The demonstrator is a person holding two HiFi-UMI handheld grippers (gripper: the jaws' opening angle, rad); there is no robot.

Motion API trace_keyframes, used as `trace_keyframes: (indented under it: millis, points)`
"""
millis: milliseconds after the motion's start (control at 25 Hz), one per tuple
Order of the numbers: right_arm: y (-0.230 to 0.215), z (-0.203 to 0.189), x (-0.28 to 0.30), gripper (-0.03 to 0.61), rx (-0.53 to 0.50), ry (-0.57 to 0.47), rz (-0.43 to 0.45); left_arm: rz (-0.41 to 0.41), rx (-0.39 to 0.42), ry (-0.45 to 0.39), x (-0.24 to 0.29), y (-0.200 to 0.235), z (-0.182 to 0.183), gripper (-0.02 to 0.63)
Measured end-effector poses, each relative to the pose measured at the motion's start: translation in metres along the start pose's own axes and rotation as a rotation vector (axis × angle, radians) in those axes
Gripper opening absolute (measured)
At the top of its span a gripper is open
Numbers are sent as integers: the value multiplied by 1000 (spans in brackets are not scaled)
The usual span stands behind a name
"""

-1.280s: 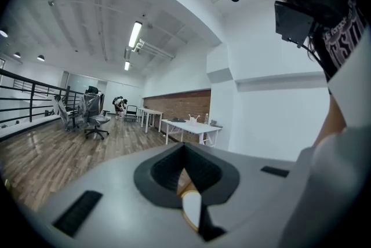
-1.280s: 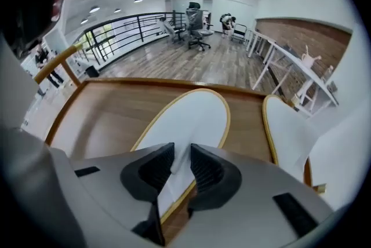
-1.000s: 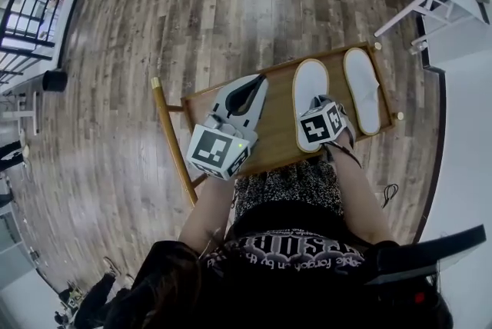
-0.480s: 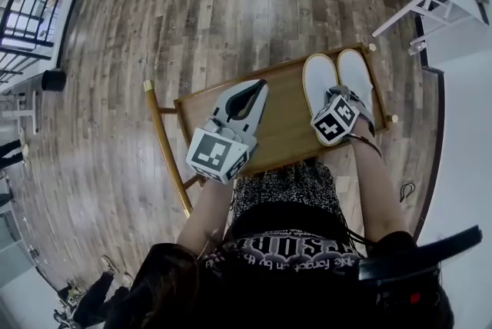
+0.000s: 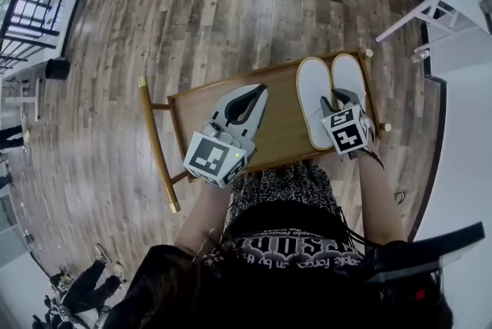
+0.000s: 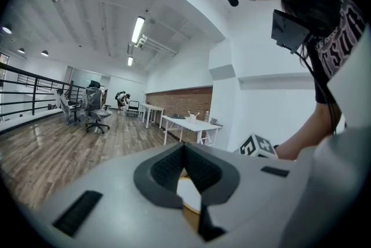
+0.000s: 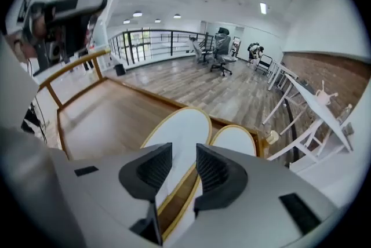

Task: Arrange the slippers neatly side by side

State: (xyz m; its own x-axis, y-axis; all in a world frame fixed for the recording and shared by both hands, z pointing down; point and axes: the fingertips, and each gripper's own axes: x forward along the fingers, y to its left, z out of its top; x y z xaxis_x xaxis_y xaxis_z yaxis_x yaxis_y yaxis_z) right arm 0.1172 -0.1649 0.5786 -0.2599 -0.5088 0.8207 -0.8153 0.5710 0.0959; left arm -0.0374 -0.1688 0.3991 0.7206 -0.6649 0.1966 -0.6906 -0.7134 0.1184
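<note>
Two white slippers (image 5: 314, 101) (image 5: 347, 81) lie at the right end of the wooden counter (image 5: 278, 124), close beside each other and running lengthwise from near to far. Their far ends are roughly level, and a thin wedge of wood shows between their near ends. The right hand-held gripper (image 5: 338, 100) hovers over those near ends. Its jaws have just been opening and now stand spread, pinching nothing; in the right gripper view the gap between them looks down on the seam between the pair. The left hand-held gripper (image 5: 254, 91) hangs over bare wood well to the left of the slippers, its jaws pressed together at the tips and empty. By the look of it the pair is already arranged, or needs only a small nudge to square it. These appear to be thin, light, soft-soled slippers with a tan edge binding, so one would likely flop if lifted by one end and slide easily on the smooth wood. A pinch on the near rim of the sole, followed by a drag rather than a lift, seems the surest hold.
</note>
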Motion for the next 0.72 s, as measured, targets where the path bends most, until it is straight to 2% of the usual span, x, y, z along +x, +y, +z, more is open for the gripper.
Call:
trace_keyframes:
  millis: [80,160,240,360,520,720]
  points:
    - [-10,3,-14,117,70,-55,23,10,-5,-1,4,-4,-1,2]
    - [-20,-7,-30,106,121,-40,33,19,-12,-1,9,-10,-2,2]
    - [-19,-32,-40,18,144,22,62,20,-16,0,15,-17,-2,2]
    - [-2,-65,-37,6,118,109,132,23,-18,3,25,-25,-4,2]
    - [20,-87,-20,6,91,186,213,33,-21,-4,36,-37,0,2]
    - [9,-98,-12,5,76,200,191,44,-6,-11,41,-45,5,2]
